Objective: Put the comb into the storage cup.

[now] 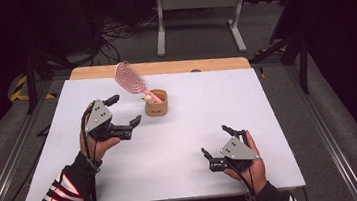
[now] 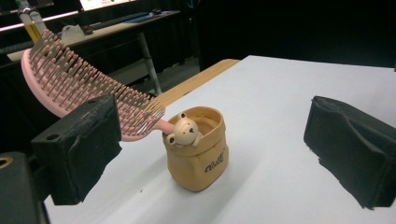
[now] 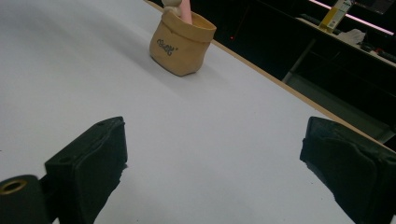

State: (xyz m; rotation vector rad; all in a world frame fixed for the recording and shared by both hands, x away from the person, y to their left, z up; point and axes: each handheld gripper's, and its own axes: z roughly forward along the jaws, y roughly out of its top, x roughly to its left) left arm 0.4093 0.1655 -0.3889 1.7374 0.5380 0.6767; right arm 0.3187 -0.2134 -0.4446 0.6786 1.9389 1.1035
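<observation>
Count of items on the white-topped bench [image 1: 181,145] with a pale wooden far edge: one bench.

One tan, soft-sided pouch-shaped pot [image 1: 156,103] with dark lettering, in the upper middle of the high view.

One pink oval hairbrush [image 1: 131,77] with rows of thin bristles, its handle in the pot.

One small cream bear figure [image 2: 183,131] at the pot's rim.

Two hand-held black grippers: the left gripper [image 1: 123,110] at centre left, the right gripper [image 1: 216,139] at lower right. Each carries two fingers, four in total, all spread apart.

Two hands, one per gripper.

One white metal table frame [image 1: 197,13] on the floor, top of frame.
</observation>
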